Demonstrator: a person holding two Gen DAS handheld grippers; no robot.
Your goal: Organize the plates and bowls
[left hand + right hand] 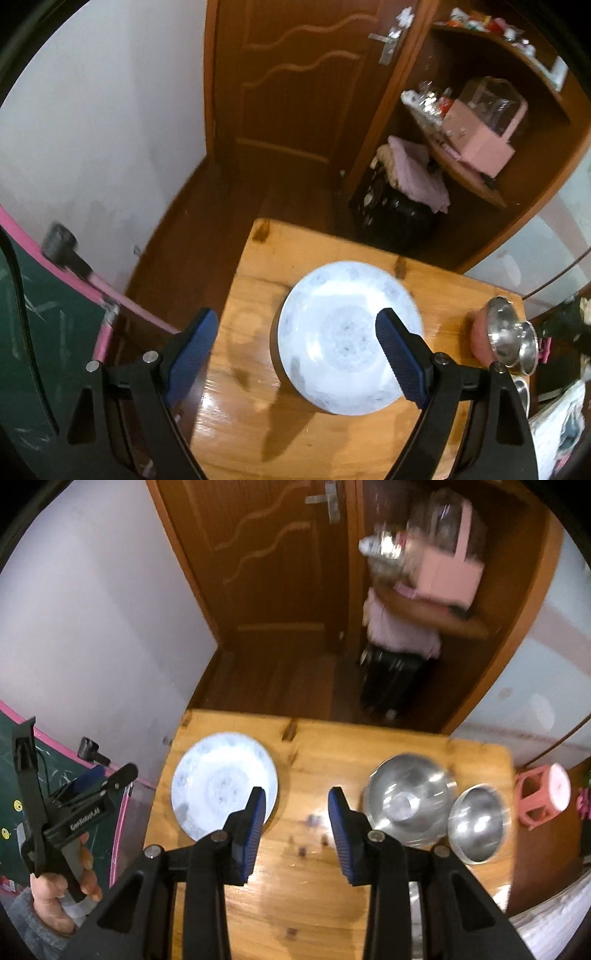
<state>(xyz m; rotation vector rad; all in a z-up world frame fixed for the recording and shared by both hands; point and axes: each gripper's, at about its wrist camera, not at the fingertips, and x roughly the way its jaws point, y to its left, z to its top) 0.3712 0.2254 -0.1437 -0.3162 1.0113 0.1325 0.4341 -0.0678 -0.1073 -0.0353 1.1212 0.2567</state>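
A white plate with a faint blue pattern (347, 332) lies on the wooden table (258, 424); it shows as the plate (221, 782) at the left of the right wrist view. My left gripper (295, 350) hovers above its near left side, open wide, with the right finger (400, 358) over the plate's face and nothing held. A large steel bowl (406, 797) and a smaller steel bowl (476, 823) sit at the table's right. My right gripper (297, 830) hangs over bare wood between plate and bowls, open narrowly and empty.
A green chalkboard with a pink frame (44, 350) stands left of the table. A pink stool (543, 794) is off the right edge. Beyond the table are a brown door (266, 572), a shelf unit and a black suitcase (388, 679). A person's hand (55, 897) grips the left tool.
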